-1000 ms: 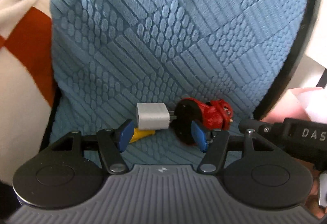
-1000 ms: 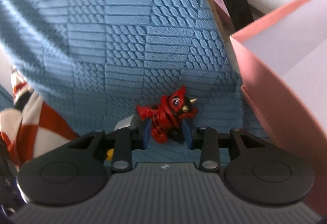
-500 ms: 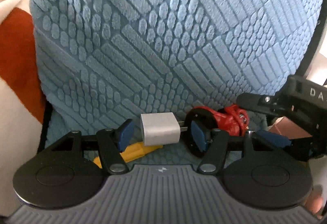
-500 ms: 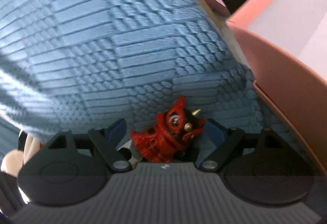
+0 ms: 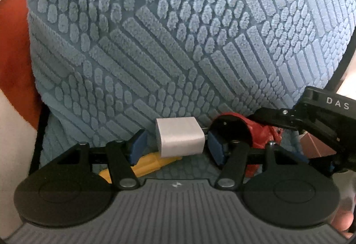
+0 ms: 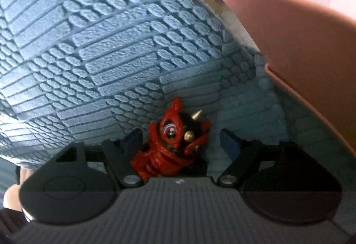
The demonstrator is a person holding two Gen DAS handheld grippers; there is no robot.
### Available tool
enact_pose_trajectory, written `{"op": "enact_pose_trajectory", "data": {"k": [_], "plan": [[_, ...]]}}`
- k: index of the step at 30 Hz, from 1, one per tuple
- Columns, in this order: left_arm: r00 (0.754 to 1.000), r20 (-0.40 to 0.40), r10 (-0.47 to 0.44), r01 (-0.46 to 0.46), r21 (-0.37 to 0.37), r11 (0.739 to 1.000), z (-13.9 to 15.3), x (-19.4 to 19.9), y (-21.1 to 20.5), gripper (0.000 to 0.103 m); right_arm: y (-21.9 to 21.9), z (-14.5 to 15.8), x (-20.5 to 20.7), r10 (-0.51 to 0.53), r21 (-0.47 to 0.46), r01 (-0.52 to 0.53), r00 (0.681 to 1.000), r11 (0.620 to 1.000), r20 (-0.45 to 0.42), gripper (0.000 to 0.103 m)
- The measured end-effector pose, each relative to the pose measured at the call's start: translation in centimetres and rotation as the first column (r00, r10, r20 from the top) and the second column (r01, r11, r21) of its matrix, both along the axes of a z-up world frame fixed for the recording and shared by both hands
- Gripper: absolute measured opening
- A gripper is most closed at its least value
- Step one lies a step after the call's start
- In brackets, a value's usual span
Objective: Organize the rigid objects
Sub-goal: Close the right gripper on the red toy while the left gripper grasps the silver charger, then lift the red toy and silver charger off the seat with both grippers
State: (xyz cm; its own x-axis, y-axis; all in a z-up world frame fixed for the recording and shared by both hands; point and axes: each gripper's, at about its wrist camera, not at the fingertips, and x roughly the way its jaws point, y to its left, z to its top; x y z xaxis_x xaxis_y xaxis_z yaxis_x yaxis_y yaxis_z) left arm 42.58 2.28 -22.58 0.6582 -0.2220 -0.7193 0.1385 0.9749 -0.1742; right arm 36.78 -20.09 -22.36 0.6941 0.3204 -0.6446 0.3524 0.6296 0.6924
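Observation:
A white charger cube (image 5: 180, 138) lies on the blue textured mat (image 5: 178, 43), between the blue pads of my left gripper (image 5: 175, 147). That gripper is open, with a gap on the cube's left side. A yellow piece (image 5: 153, 162) lies partly under the cube. Right beside the cube lies a red figurine (image 5: 262, 132) with a black round base. My right gripper (image 6: 181, 141) straddles the red figurine (image 6: 175, 144). Its jaws are closing and the pads do not press on the figurine. One of its fingers (image 5: 273, 120) shows in the left wrist view.
A pink box (image 6: 300, 32) stands close on the right of the mat (image 6: 111, 43). A red and white cloth (image 5: 13, 55) lies off the mat's left edge. A dark rim (image 5: 342, 61) borders the mat at the right.
My right gripper let go of the red figurine, which now rests on the mat, and its view rolled. Both grippers sank closer to the mat. The left one stayed open around the cube.

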Motion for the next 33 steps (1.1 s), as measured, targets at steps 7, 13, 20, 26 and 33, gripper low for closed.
{"op": "enact_pose_trajectory", "data": {"k": [7,13,20,26,33], "plan": [[1.000,-0.010,-0.001,0.001,-0.006,1.000,-1.2,1.2,0.5,0.066,0.3,-0.4,0.5,0.057,-0.032,-0.056,0.998,0.998,0.024,0.072],[0.999,-0.016,-0.032,0.032,0.031,0.999,-3.1,1.9,-0.2,0.053,1.0,-1.0,0.4,0.041,-0.009,-0.041,0.999,0.999,0.025,0.065],[0.999,-0.007,-0.037,0.037,0.025,0.999,-2.4,1.3,0.2,0.052,1.4,1.8,-0.7,0.077,-0.136,-0.064,0.992,0.989,0.095,0.065],[1.000,-0.011,-0.008,0.008,-0.025,1.000,-1.1,-0.4,1.4,0.051,1.0,4.5,-2.7,0.095,-0.226,-0.059,0.984,0.972,0.149,0.064],[1.000,-0.020,-0.014,0.013,-0.056,0.998,0.9,-4.6,1.8,0.051,1.3,6.7,-6.2,0.160,-0.395,-0.107,0.982,0.913,0.105,0.064]]}}
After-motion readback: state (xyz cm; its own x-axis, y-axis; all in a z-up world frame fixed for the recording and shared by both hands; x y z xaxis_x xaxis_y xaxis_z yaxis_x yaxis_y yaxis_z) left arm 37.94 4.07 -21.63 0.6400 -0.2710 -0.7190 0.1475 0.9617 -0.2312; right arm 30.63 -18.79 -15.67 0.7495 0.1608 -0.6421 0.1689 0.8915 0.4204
